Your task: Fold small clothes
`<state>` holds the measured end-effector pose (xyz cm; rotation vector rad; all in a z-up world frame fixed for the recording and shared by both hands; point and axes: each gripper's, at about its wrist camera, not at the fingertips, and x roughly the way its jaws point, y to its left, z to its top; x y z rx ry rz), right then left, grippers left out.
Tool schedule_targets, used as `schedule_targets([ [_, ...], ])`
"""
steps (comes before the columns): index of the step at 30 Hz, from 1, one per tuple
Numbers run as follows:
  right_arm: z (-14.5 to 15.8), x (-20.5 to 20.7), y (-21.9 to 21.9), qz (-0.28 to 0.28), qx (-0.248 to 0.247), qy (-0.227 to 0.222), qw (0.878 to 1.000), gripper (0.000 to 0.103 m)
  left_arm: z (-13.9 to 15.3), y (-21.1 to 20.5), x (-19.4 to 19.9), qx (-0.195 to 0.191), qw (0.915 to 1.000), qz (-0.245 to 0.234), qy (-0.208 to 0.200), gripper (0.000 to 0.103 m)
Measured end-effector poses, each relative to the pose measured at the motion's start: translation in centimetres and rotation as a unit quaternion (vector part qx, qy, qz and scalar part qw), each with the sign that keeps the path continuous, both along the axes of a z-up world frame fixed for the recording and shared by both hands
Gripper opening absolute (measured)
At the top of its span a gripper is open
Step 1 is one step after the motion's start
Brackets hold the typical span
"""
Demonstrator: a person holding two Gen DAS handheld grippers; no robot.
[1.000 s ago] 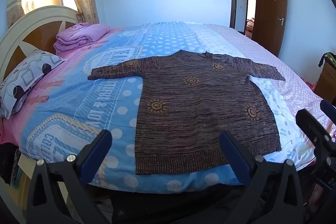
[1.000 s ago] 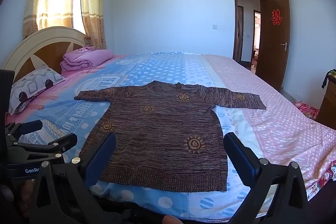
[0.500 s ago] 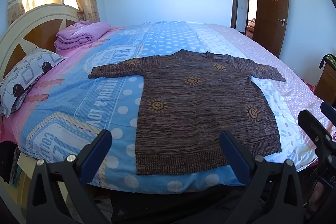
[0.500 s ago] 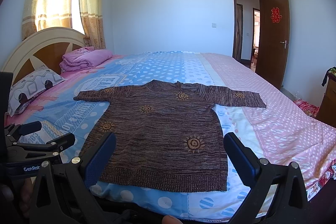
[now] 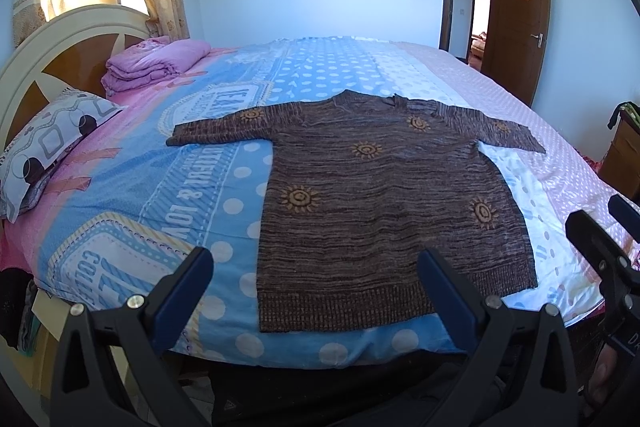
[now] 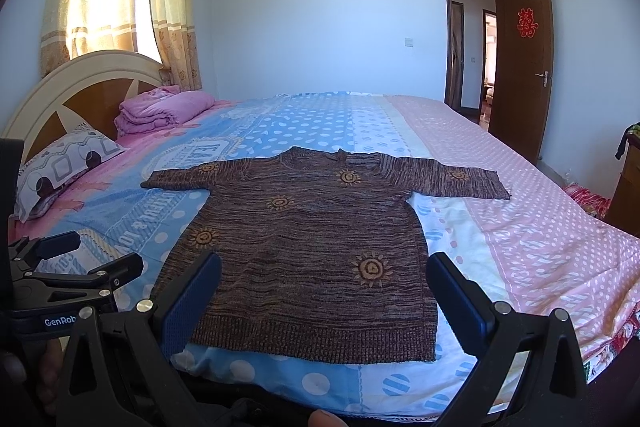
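A brown knit sweater point(image 5: 380, 195) with yellow sun motifs lies flat on the bed, both sleeves spread out and its hem toward me; it also shows in the right wrist view point(image 6: 308, 251). My left gripper point(image 5: 316, 285) is open and empty, held in front of the bed edge just short of the hem. My right gripper point(image 6: 324, 291) is open and empty, over the hem's near edge. The right gripper point(image 5: 600, 239) shows at the right of the left view, and the left gripper point(image 6: 76, 263) at the left of the right view.
The bed point(image 5: 132, 195) has a blue, white and pink cover. A folded pink blanket point(image 5: 152, 65) and a patterned pillow point(image 5: 52, 147) lie by the headboard on the left. An open brown door point(image 6: 520, 63) stands at the far right, a wooden cabinet point(image 6: 628, 187) beside the bed.
Both grippers have barely shifted; the views have risen very slightly. The sweater has not moved.
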<state>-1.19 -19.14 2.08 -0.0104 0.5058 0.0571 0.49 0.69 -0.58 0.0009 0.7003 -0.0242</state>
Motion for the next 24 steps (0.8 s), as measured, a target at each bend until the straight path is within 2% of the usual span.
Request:
schedule_targets([
  [2, -0.1, 0.0, 0.0, 0.002, 0.001, 0.002, 1.000, 0.102, -0.1, -0.1, 0.1, -0.011, 0.9999, -0.001, 0.002, 0.103],
  [8, -0.8, 0.6, -0.2, 0.010, 0.008, 0.013, 1.000, 0.102, -0.6, -0.4, 0.6, 0.004, 0.9999, -0.007, 0.013, 0.103],
  [13, -1.7, 1.6, -1.0, 0.006, 0.015, 0.027, 0.999, 0.102, -1.5, -0.4, 1.5, 0.007, 0.9991, -0.012, 0.040, 0.103],
  [14, -1.9, 1.8, -1.1, 0.006, 0.016, 0.028, 0.999, 0.102, -1.6, -0.4, 1.6, 0.014, 0.9984, -0.013, 0.053, 0.103],
  [19, -2.8, 3.1, -1.8, 0.013, 0.007, 0.029, 0.999, 0.102, -2.0, -0.5, 3.5, 0.033, 0.9985, -0.020, 0.039, 0.103],
  [24, -4.9, 6.3, -3.6, 0.006, -0.004, 0.060, 0.998, 0.102, -2.9, -1.0, 6.8, 0.076, 0.9955, -0.025, 0.050, 0.103],
])
